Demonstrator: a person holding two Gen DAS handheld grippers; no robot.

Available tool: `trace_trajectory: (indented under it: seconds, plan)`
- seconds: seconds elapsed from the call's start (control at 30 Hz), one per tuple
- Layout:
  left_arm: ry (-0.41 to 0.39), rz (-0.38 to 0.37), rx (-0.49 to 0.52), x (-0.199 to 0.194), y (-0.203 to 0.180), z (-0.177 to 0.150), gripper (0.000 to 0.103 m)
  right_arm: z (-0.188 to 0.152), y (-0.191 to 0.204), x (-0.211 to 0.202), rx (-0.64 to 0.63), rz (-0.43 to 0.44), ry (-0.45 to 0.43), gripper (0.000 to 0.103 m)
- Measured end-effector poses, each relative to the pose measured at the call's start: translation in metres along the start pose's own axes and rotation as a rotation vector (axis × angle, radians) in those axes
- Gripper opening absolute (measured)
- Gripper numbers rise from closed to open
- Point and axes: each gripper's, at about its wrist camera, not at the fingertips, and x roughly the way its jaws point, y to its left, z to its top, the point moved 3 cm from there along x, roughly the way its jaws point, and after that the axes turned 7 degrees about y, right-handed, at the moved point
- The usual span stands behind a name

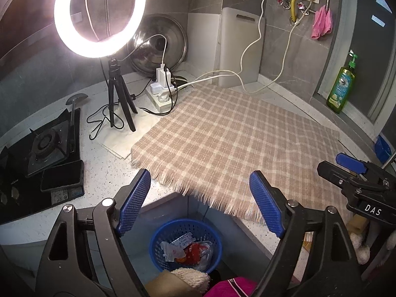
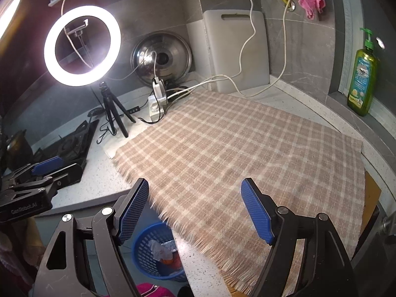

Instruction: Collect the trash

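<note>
Looks nearly finished to me: the checked cloth (image 1: 235,136) ahead of both sets of jaws lies bare, and the wrappers and scraps (image 1: 188,248) already sit in the blue basket (image 1: 158,242) on the floor, below and between the left gripper's (image 1: 200,200) jaws. Both the left and the right gripper (image 2: 195,208) stand wide, holding nothing. Beyond the jaws the desk (image 1: 109,173) edge drops off close, with free room over the cloth; cables (image 2: 243,47) and ring light (image 2: 83,45) crowd the far left.

blue basket (image 2: 158,255) half hidden by counter, bottle label (image 1: 342,86) unreadable
</note>
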Motion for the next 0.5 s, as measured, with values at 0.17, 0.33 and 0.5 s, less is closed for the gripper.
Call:
trace_trajectory:
  seconds: [0.17,0.33,0.5]
  plan:
    - [-0.019,0.003,-0.003,-0.006,-0.004,0.004,0.093,0.002,-0.004,-0.002,0.003,-0.013,-0.013,0.077]
    - [-0.026,0.006,-0.002,-0.007,-0.009,0.008,0.098,0.004,-0.01,-0.003,0.023,-0.007,-0.011,0.077]
    - [-0.023,0.005,-0.003,-0.007,-0.012,0.01,0.098,0.007,-0.016,-0.002,0.033,0.001,-0.005,0.077]
